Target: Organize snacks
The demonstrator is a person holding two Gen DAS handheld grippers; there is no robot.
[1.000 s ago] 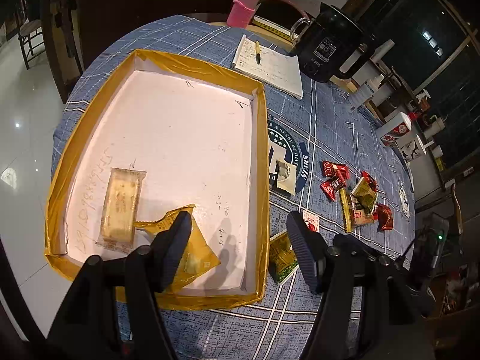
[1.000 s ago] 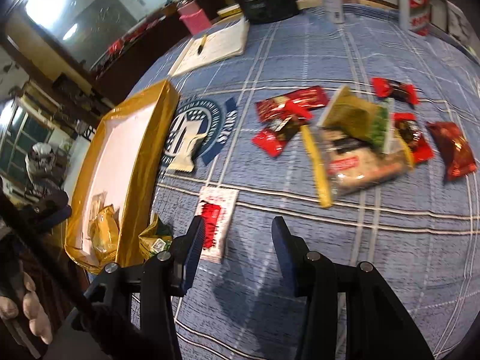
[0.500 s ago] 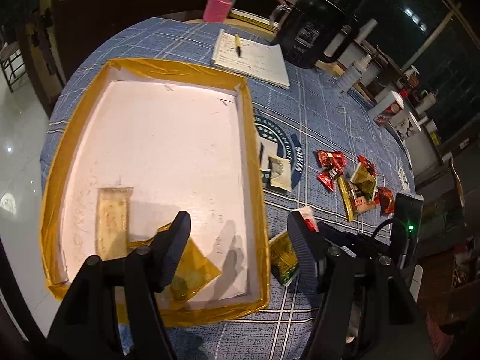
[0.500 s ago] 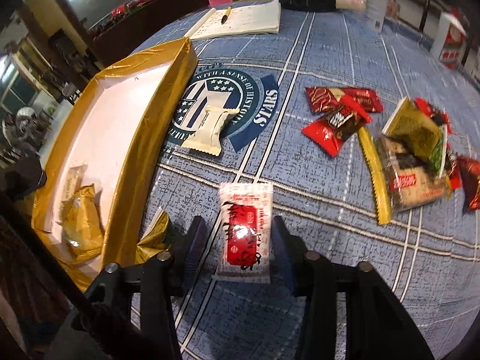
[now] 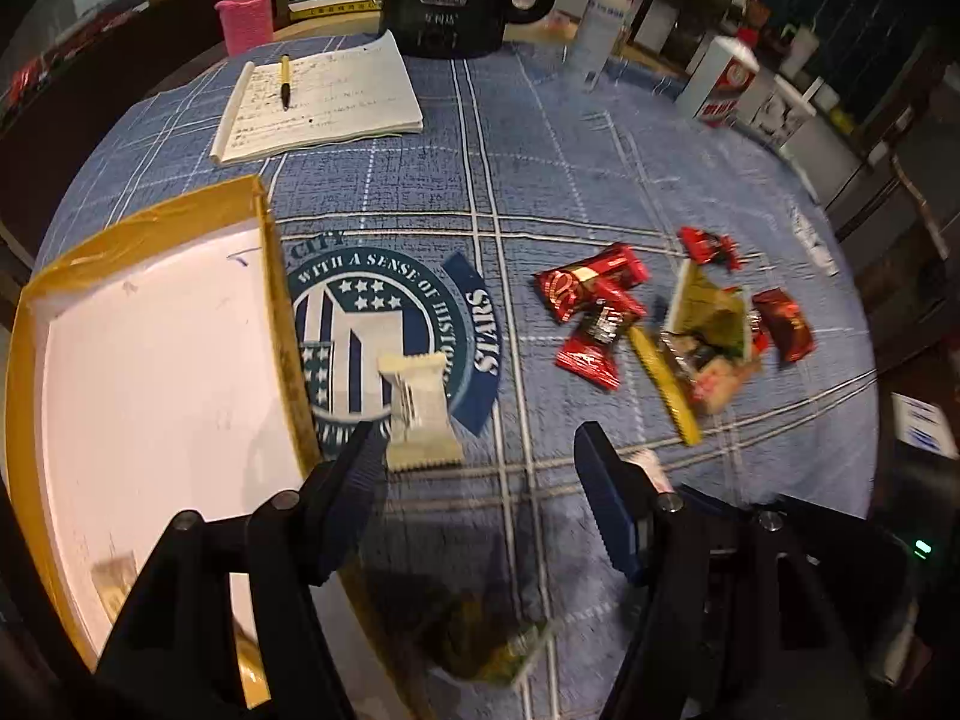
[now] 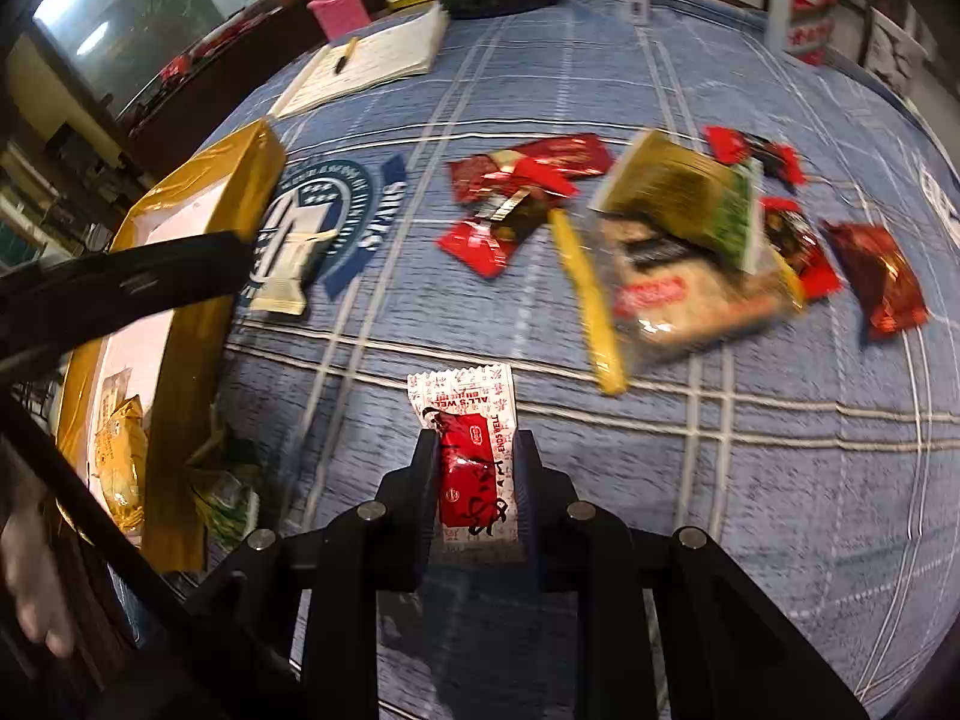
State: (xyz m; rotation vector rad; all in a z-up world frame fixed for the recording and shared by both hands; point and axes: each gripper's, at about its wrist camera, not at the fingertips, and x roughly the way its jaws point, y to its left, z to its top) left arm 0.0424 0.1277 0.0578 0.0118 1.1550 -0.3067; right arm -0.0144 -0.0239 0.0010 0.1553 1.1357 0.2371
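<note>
Yellow-rimmed tray (image 6: 180,360) at left on table (image 5: 600,180), yellow packets (image 6: 120,456) lying inside near end. Green packet (image 6: 225,498) just outside tray wall. Left gripper (image 5: 474,456) spread wide, empty, above cloth beside tray edge; cream packet (image 5: 417,414) flat on round emblem, just beside its left finger. Right gripper (image 6: 477,468) clamped on red-and-white packet (image 6: 471,450), packet end sticking forward past fingertips. Pile of red and yellow snacks (image 6: 660,228) farther right, well apart from tray.
</note>
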